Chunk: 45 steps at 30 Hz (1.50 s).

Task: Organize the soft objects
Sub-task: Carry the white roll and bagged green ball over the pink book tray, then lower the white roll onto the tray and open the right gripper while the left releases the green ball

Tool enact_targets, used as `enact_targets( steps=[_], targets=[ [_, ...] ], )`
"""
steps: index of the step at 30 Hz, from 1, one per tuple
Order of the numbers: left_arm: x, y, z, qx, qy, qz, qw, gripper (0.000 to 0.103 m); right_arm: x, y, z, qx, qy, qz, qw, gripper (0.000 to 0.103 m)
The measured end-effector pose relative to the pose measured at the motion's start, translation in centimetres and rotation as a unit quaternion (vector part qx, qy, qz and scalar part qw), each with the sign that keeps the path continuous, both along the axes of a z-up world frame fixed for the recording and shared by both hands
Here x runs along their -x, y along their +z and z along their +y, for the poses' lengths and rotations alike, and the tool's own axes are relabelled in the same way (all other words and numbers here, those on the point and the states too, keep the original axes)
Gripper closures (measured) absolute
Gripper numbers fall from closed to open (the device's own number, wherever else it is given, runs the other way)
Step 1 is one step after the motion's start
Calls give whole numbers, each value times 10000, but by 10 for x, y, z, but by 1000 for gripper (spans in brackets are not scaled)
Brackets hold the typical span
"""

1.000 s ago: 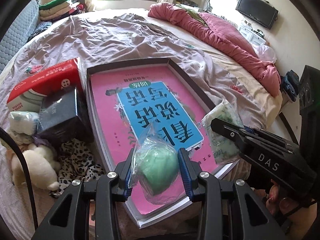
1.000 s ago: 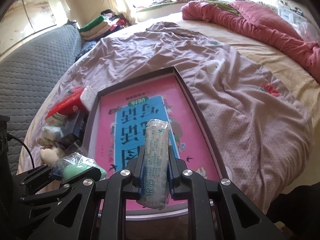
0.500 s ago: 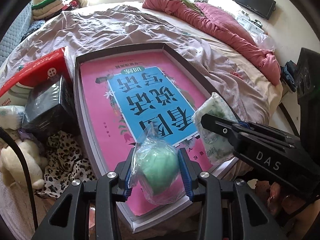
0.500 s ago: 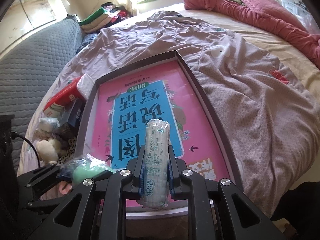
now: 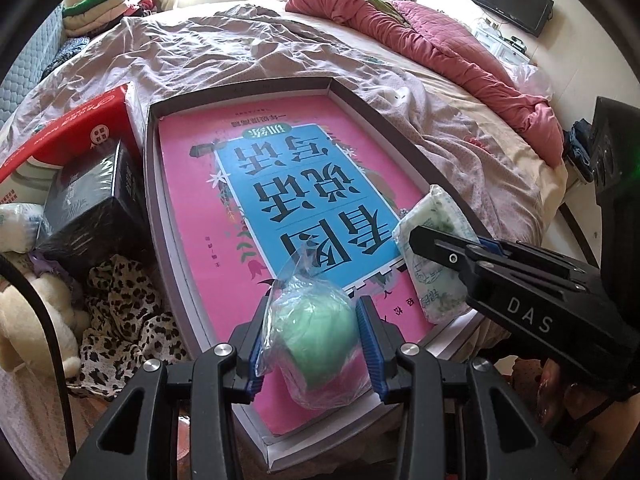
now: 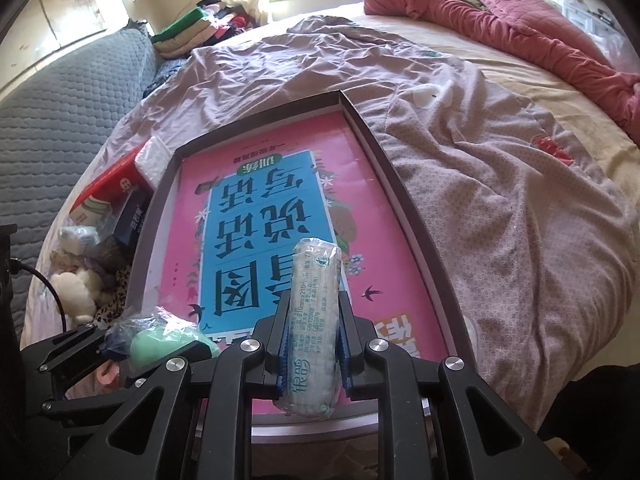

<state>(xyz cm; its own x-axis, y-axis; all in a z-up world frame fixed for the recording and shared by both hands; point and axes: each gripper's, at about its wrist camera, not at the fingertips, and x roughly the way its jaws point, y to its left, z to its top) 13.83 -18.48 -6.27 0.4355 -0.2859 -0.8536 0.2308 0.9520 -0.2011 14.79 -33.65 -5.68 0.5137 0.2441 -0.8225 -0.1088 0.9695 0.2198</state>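
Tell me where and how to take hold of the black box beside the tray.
Grip the black box across its two upright side faces, near the top, coming down from above. It is a rigid, flat-sided cuboid, so parallel tongs would seat squarely. The red tissue pack crowds the far side and the tray wall the right, so low side approaches look blocked.

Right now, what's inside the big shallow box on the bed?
The shallow box holds a pink book with a blue panel, lying flat and filling it. Whatever lies beneath the book is covered. The near end is partly hidden by both grippers' loads.
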Motion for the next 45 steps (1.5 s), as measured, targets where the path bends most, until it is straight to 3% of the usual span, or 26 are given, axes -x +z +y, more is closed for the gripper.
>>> enact_targets(
  steps=[6,27,34,42,45],
  targets=[
    [0,-1,4,16,60,16,10000,61,-1,-2,-6,2,-131,18,9999,73],
    [1,0,3,-153,111,42,9998,59,2,10,-26,306,-555,-1,9980,67],
    [2,-1,6,-244,168,83,9995,50,3,11,-23,409,-522,-19,9978,62],
    [4,1,6,-295,129,77,9995,47,3,16,-15,507,-475,-84,9975,53],
    [8,4,6,-319,168,11,9993,40,3,17,-12,593,-424,-134,9973,51]
  ],
)
